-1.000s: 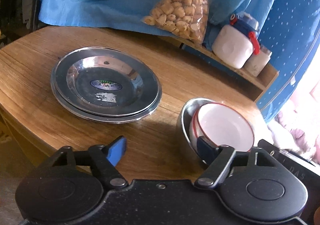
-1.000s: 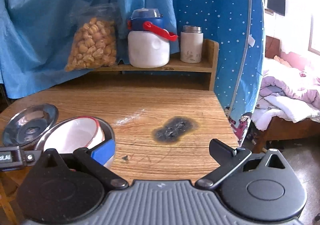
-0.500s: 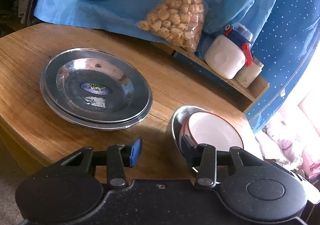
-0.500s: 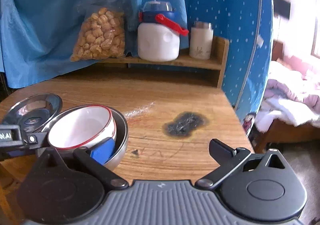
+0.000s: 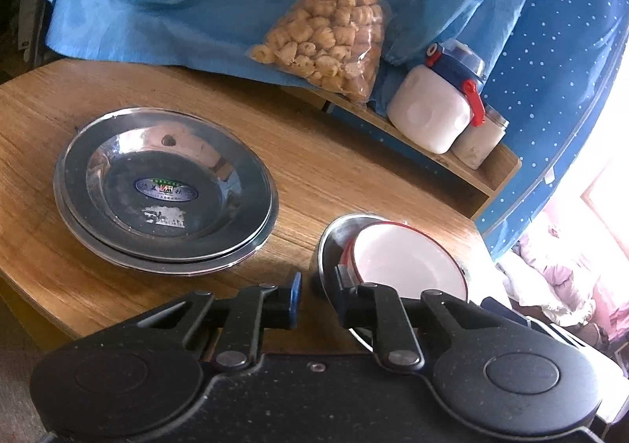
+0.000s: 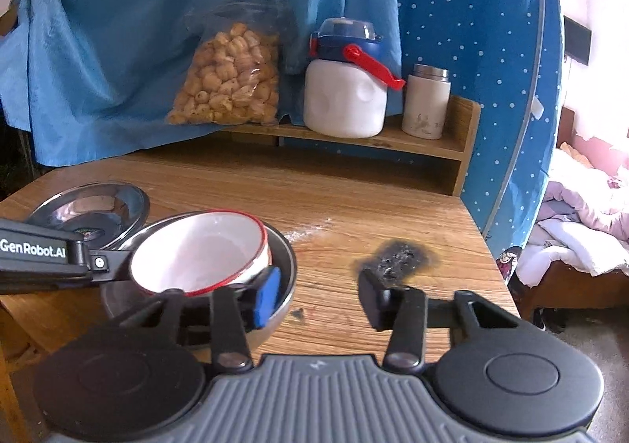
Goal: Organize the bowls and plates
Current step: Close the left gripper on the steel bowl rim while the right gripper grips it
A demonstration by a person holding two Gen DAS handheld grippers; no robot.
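The white bowl (image 6: 204, 250) with a thin red rim sits inside a steel bowl (image 6: 285, 266), slightly tilted and pushed toward the left side of it. Both stand on the wooden table (image 6: 354, 203), near its front edge. The inside of the white bowl is clean and empty.

The left gripper (image 5: 316, 295) is at the near-left wall of the steel bowl. Its jaws are closing and stand narrow. One finger is outside the steel wall, the other is inside, close against the red rim of the white bowl. Whether the pads already press the wall, I cannot tell; a small gap shows beside the blue pad (image 5: 295, 299).

The right gripper (image 6: 318, 297) comes from the other side. Its jaws are also closing but are wide apart for now. The left finger with the blue pad (image 6: 267, 295) is inside the steel bowl, next to the white bowl; I cannot tell if it touches the wall. The right finger is outside, over bare table, near a dark burnt spot (image 6: 393, 260).

Behind and left of the bowls lies a stack of steel plates (image 5: 165, 187), the top one with an oval sticker in its middle.

At the back, on a low wooden shelf (image 6: 393, 144), stand a bag of puffed snacks (image 6: 228, 81), a white jug (image 6: 346, 96) with a blue lid and red handle, and a small steel-capped flask (image 6: 426, 104). Blue cloth (image 6: 157, 10) hangs behind.
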